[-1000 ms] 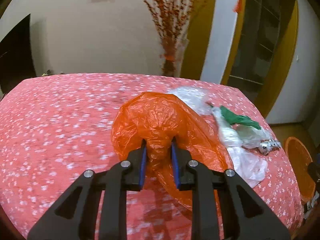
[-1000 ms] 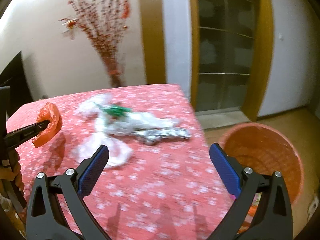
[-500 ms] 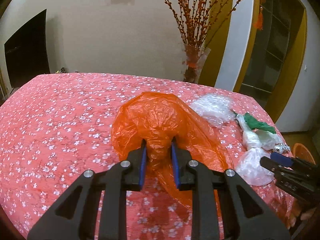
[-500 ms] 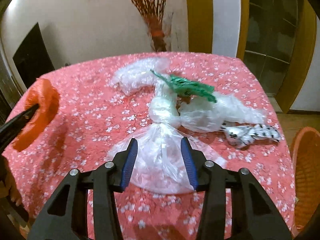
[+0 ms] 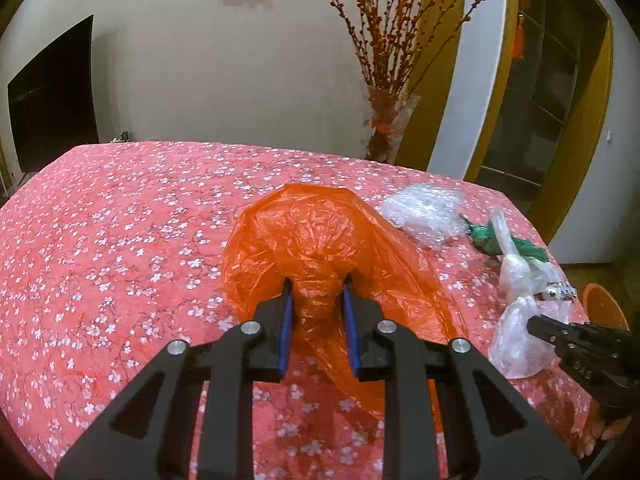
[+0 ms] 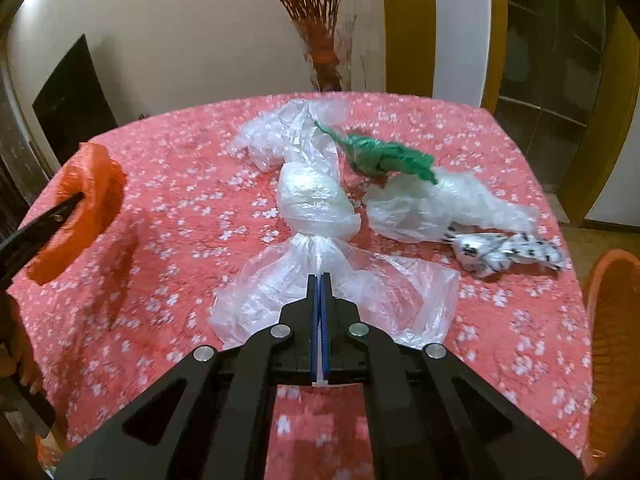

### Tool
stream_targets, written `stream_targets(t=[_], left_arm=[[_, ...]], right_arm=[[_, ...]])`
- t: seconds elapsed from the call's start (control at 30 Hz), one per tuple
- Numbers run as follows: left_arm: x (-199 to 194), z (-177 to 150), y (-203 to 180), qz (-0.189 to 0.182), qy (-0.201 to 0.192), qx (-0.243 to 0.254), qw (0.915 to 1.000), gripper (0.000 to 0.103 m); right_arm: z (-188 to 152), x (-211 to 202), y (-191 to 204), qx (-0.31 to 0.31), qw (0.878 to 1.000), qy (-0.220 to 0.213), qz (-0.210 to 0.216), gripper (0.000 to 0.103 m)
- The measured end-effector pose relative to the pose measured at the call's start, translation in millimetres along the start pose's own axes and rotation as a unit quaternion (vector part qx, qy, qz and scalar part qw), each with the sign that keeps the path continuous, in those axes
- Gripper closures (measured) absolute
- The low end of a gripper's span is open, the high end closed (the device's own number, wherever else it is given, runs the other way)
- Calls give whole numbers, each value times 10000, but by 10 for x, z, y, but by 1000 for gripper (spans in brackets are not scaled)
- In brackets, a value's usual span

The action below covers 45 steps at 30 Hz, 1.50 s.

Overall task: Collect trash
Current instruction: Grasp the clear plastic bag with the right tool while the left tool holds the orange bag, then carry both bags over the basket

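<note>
right gripper (image 5: 538, 326) body reads "das", partly legible.

an orange plastic bag (image 5: 320, 248), crumpled and puffed, is lifted above the left part of the table. to its right, on the table, lies a clear bag (image 6: 316, 208), knotted around a white lump, its loose end fanned out flat. just beyond lie a twisted green bag (image 6: 380, 156), a crumpled clear wrapper (image 6: 440, 204) and a black-and-white printed wrapper (image 6: 504, 252).
</note>
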<state>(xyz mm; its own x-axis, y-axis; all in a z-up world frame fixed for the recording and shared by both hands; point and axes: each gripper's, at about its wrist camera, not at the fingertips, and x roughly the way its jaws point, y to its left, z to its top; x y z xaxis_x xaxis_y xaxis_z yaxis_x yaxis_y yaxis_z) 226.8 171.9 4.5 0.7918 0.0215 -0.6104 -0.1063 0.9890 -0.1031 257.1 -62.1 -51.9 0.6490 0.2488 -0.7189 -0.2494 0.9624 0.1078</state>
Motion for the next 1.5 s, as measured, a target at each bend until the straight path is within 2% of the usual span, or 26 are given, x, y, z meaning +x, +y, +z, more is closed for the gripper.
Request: stream_targets(t=[0.33, 0.6, 1.03, 1.5], left_arm=[[-232, -54, -351, -358, -106, 180, 9991, 80], [-404, -127, -806, -784, -154, 407, 9960, 80], [-569, -299, -1607, -1570, -100, 778, 9845, 80], [-636, -453, -2289, -2143, 15, 1137, 9701, 80]], right_arm=[[-111, -743, -262, 298, 9974, -659, -40, 102], [-283, -1237, -683, 704, 9896, -1104, -591, 102], [-551, -1580, -1196, 1196, 9720, -1412, -1451, 102], [-808, -1804, -1660, 1672, 9580, -1494, -1789, 102]])
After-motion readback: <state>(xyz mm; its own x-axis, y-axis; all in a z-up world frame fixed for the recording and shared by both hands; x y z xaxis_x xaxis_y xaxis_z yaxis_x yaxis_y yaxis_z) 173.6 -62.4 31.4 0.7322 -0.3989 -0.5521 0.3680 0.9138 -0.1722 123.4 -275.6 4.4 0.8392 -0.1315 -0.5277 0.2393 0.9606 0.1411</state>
